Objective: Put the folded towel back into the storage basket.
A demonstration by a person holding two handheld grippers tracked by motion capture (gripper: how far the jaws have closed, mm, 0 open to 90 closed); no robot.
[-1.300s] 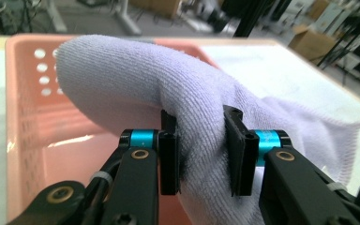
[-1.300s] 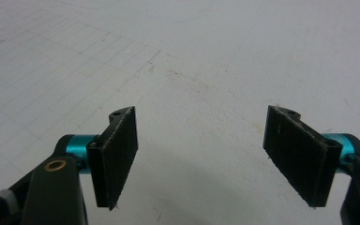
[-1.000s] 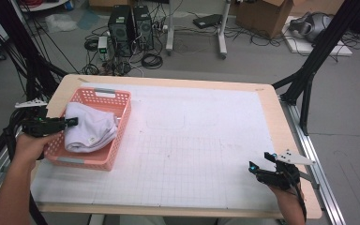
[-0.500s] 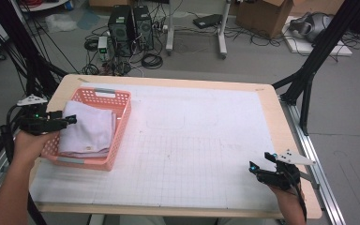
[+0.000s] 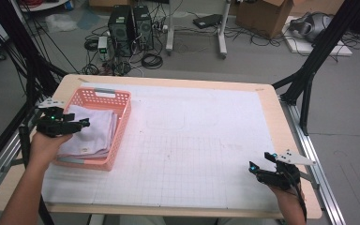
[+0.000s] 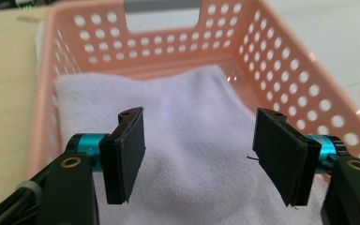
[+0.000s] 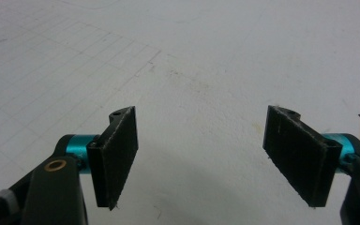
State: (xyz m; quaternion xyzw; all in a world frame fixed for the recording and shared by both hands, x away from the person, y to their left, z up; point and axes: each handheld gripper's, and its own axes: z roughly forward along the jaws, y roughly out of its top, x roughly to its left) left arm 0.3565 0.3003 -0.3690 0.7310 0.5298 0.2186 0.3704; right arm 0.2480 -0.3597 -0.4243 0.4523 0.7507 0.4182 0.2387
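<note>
Left gripper view: folded white towel [image 6: 187, 140] lies flat in the pink basket [image 6: 281, 70], right under & ahead of the left tongs [image 6: 211, 157]. Jaws have just been opening, now spread w/ nothing pinched, pads clear of the cloth. Judging by that, drop-off looks done; left to do is prob. pulling the hand back. Right tongs [image 7: 213, 157] spread too, empty, over bare white bench [image 7: 215, 56], well apart from basket.

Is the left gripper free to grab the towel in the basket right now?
Probably yes. The left gripper hangs open right above the white towel in the pink basket, its jaws just opened, nothing between or over them.
</note>
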